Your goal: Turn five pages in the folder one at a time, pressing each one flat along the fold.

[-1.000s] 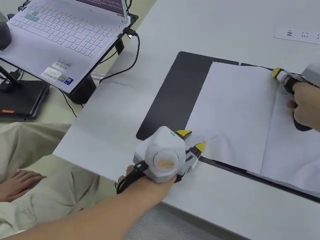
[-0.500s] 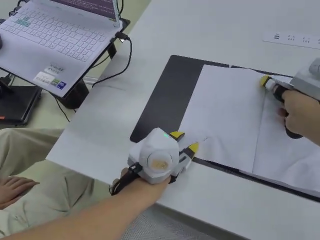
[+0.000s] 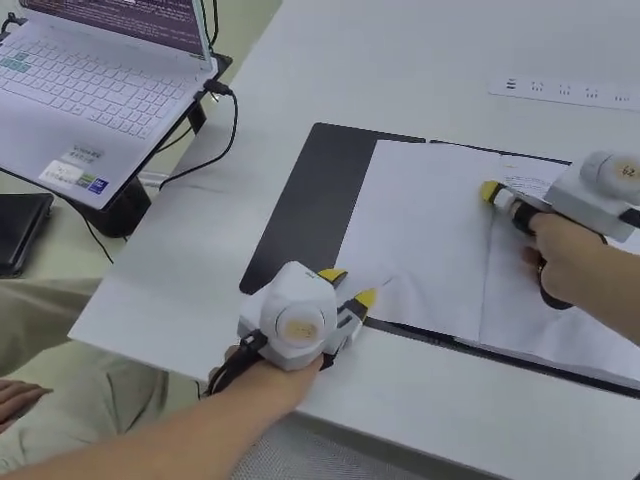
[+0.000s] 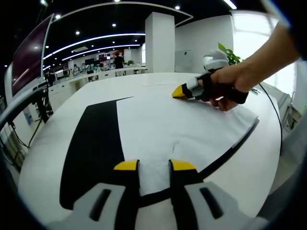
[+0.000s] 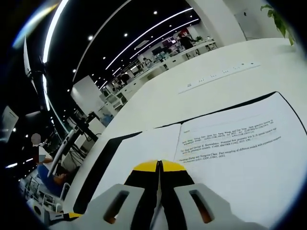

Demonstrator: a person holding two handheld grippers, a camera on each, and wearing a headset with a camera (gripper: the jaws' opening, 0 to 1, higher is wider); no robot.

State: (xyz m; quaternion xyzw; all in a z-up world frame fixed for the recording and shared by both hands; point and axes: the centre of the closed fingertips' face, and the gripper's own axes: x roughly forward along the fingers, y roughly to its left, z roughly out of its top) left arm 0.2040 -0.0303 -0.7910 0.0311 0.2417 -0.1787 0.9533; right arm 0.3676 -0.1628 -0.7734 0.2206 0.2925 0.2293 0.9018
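Folder: a black, flat-opened folder [image 3: 300, 210] lies on the white table [image 3: 400, 60], its bare black left cover showing beside the pages.
Left page: a blank white sheet [image 3: 420, 240] lying flat, its right edge at the fold.
Right page: a white sheet with several lines of small black print [image 5: 230, 143] near its top; the words are too blurred to read.
Left gripper [image 3: 349, 285]: its yellow-tipped jaws stand apart at the near edge of the left page, the paper's edge lying between them [image 4: 154, 165], not pinched.
Right gripper [image 3: 489, 190]: jaws closed, yellow tips together [image 5: 159, 166], set on the fold near the top of the pages; a hand [image 3: 565, 260] grips its handle.
Laptop: a white open laptop [image 3: 100, 90] on a black stand at the far left; the screen text and palm-rest stickers are illegible.
Cable: a black lead [image 3: 215, 130] plugged into the laptop's side.
Power strip: a white one [image 3: 565, 92] on the table beyond the folder, markings unreadable.
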